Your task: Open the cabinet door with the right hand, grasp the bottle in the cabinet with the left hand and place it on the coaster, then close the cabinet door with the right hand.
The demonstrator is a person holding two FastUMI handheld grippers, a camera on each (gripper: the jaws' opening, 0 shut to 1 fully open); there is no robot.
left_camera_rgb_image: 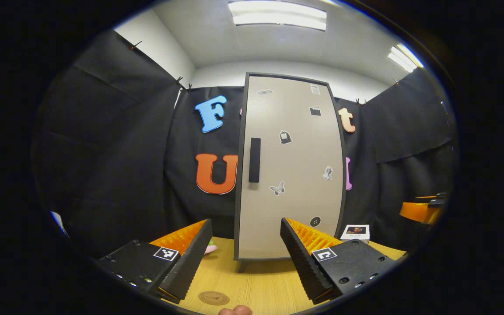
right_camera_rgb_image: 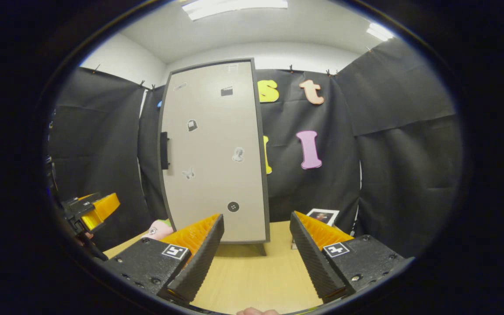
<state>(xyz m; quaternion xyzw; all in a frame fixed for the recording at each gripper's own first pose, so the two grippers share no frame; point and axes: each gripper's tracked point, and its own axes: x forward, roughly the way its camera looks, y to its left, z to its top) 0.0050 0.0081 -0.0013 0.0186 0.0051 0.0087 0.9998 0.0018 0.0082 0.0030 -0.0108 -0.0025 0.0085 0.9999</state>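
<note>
Coaster, round and tan, lies on the counter at 6 o'clock between the wide-spread left gripper fingers. Cabinet door, beige, dark-framed, stickered, black handle at 9 o'clock, stands closed. Right gripper: wide, empty.

Left gripper view: camera sits low over the table, facing the cabinet door nearly head-on, handle left of centre; own left claw in the foreground. Right gripper view: also low over the table, looking at the same door from its right, slightly oblique and a little farther back; own right claw at bottom. Both views share the door, the table and the picture card right of the cabinet.
</note>
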